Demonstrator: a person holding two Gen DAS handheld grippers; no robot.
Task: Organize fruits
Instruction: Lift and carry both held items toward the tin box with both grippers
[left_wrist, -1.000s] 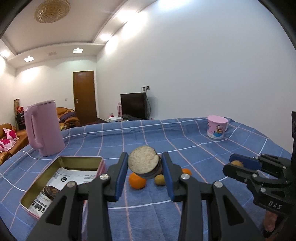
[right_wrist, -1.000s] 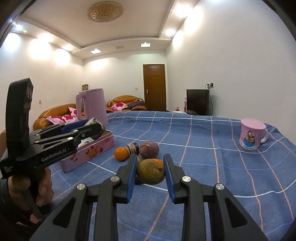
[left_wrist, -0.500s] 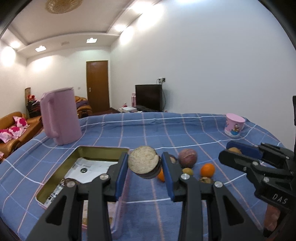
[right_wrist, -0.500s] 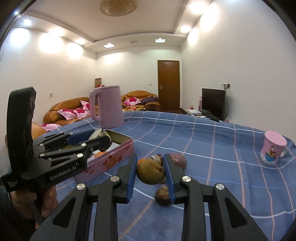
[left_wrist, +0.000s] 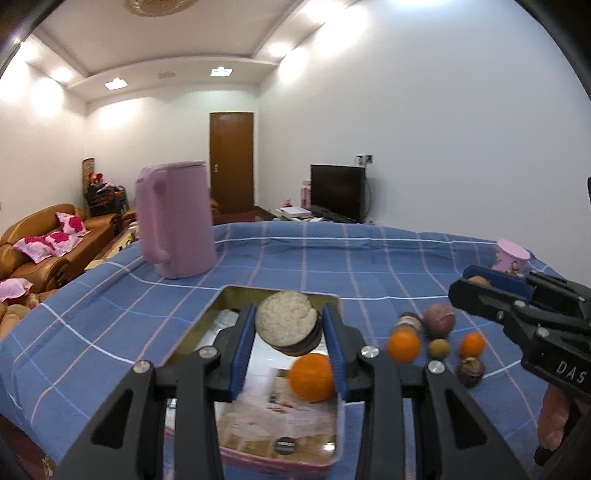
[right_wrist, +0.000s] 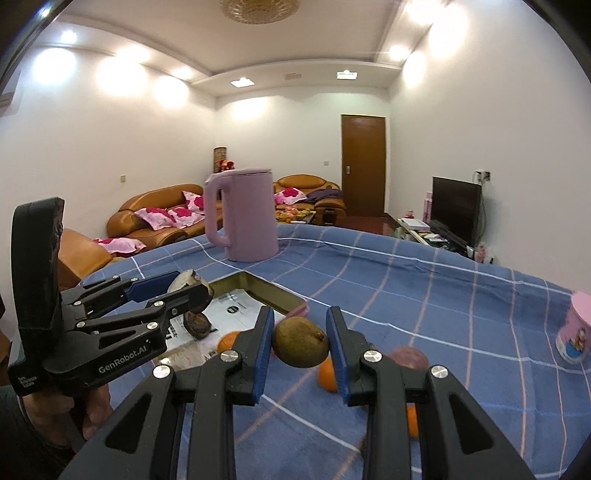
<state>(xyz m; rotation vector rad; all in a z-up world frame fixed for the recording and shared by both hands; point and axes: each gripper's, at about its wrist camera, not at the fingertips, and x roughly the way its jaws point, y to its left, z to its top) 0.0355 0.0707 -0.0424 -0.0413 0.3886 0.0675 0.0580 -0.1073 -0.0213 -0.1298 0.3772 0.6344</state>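
Blue pads of the left hand-held gripper (left_wrist: 289, 334) clamped a halved dark fruit (left_wrist: 287, 326) above the pink tin (left_wrist: 258, 448), where an orange (left_wrist: 311, 376) lay. The right hand-held gripper (right_wrist: 301, 345) pinched a brown-green fruit (right_wrist: 301, 342) above the table (right_wrist: 461, 295); loose fruits (left_wrist: 437, 319) sat beside the tin.

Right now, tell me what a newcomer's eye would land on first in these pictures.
First, the left gripper clamping a halved dark-skinned fruit with a pale cut face above the open pink metal tin, where a round orange fruit lies. Next, the right gripper holding a brownish-green oval fruit. Behind, the tall pink plastic kettle stands on the blue checked tablecloth.
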